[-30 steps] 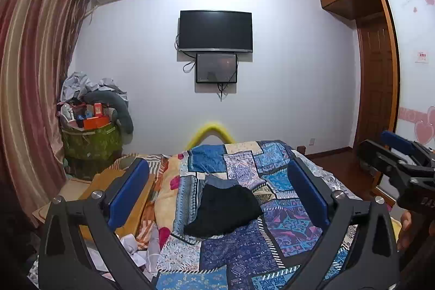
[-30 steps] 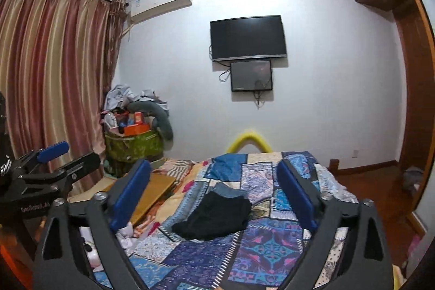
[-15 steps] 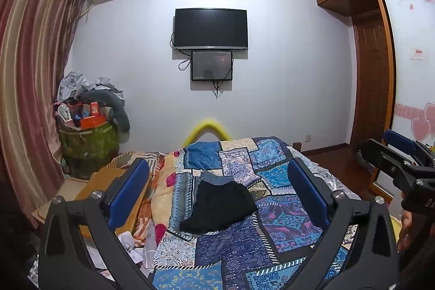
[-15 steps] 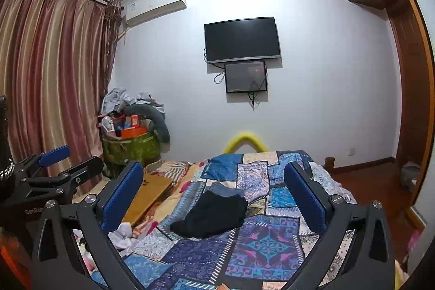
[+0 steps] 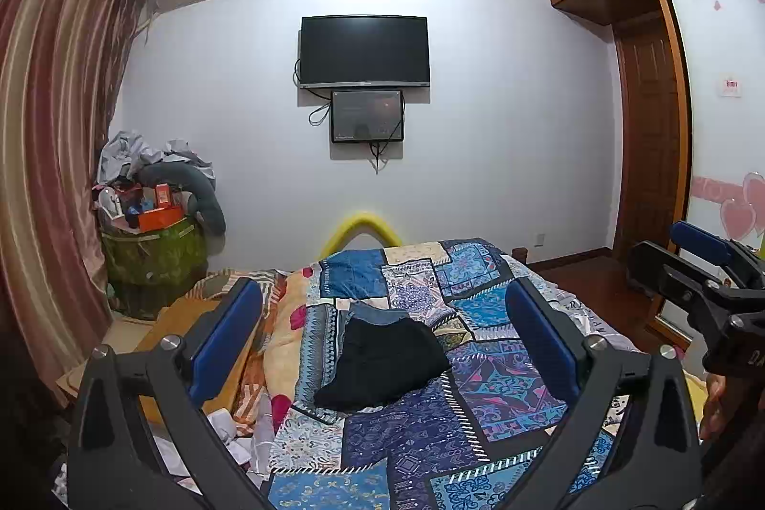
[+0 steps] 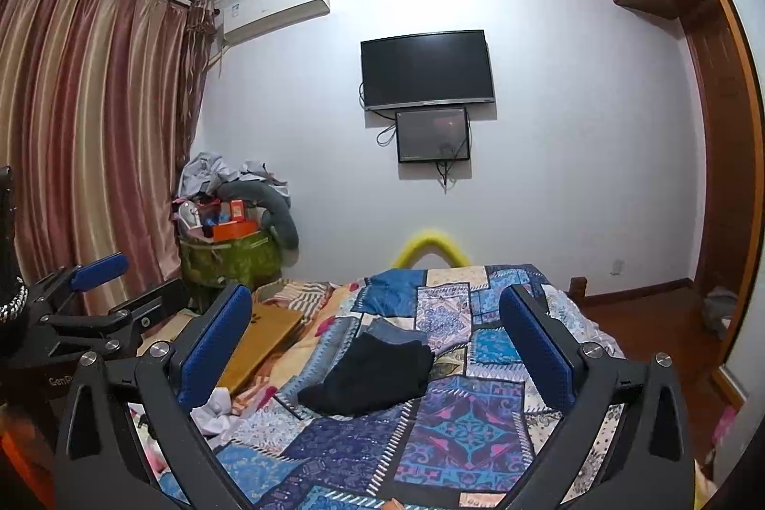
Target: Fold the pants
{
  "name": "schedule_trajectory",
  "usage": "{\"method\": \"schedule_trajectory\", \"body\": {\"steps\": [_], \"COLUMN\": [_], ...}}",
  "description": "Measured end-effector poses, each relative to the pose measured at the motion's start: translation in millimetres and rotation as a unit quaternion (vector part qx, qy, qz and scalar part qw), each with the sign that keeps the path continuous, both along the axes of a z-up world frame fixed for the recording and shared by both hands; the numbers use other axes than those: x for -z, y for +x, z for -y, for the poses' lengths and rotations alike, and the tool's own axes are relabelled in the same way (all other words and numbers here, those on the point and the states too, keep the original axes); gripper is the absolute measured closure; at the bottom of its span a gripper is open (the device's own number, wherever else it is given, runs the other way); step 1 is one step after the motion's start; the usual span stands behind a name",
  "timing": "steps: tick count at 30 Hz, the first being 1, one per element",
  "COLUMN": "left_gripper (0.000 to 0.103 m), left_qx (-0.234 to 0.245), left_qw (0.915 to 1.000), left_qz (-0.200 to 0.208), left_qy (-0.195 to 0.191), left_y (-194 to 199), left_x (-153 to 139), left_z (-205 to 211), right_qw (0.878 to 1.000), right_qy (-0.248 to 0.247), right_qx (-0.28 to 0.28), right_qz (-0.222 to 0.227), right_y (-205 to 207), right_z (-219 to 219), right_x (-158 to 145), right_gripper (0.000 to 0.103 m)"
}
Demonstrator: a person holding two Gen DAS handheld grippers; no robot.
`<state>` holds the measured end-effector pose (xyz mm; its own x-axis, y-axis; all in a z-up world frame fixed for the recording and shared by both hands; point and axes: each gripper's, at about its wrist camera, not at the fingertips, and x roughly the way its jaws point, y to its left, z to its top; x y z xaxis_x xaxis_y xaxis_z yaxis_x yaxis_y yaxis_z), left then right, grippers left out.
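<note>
A folded pair of black pants (image 5: 385, 362) (image 6: 370, 376) lies on the patchwork bedspread (image 5: 497, 385) (image 6: 459, 424), on top of a folded blue denim piece (image 5: 375, 311) (image 6: 397, 330). My left gripper (image 5: 382, 338) is open, held above the near part of the bed with the pants seen between its blue pads. My right gripper (image 6: 375, 338) is open as well, empty and well short of the pants. Each gripper shows at the edge of the other's view: the right gripper (image 5: 693, 271) and the left gripper (image 6: 100, 295).
A wooden board (image 6: 265, 335) and loose clutter lie left of the bed. A heaped green basket (image 5: 148, 256) stands by the curtain (image 5: 43, 156). A TV (image 5: 364, 51) hangs on the far wall. A wardrobe (image 5: 669, 156) and floor lie to the right.
Both grippers have shifted a little, so the bed and pants sit slightly differently in view. The right gripper's fingers have spread wider. The pants have not moved.
</note>
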<state>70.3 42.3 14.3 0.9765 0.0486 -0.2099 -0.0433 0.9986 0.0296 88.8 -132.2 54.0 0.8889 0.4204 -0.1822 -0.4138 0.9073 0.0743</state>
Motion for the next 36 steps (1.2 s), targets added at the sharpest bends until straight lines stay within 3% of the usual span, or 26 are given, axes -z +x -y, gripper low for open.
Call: {"method": "schedule_trajectory", "body": {"steps": [36], "left_gripper": [0.000], "left_qx": [0.004], "left_qw": [0.9999], "left_qz": [-0.005], "left_qy": [-0.014], "left_y": [10.1], "left_x": [2.2], "left_z": [0.9], "right_qw": [1.000], "right_qy": [-0.013], "right_qx": [0.003], "right_qz": [-0.003], "right_y": [-2.5], "right_z": [-7.6], "right_x": [-2.8], "right_gripper": [0.000]}}
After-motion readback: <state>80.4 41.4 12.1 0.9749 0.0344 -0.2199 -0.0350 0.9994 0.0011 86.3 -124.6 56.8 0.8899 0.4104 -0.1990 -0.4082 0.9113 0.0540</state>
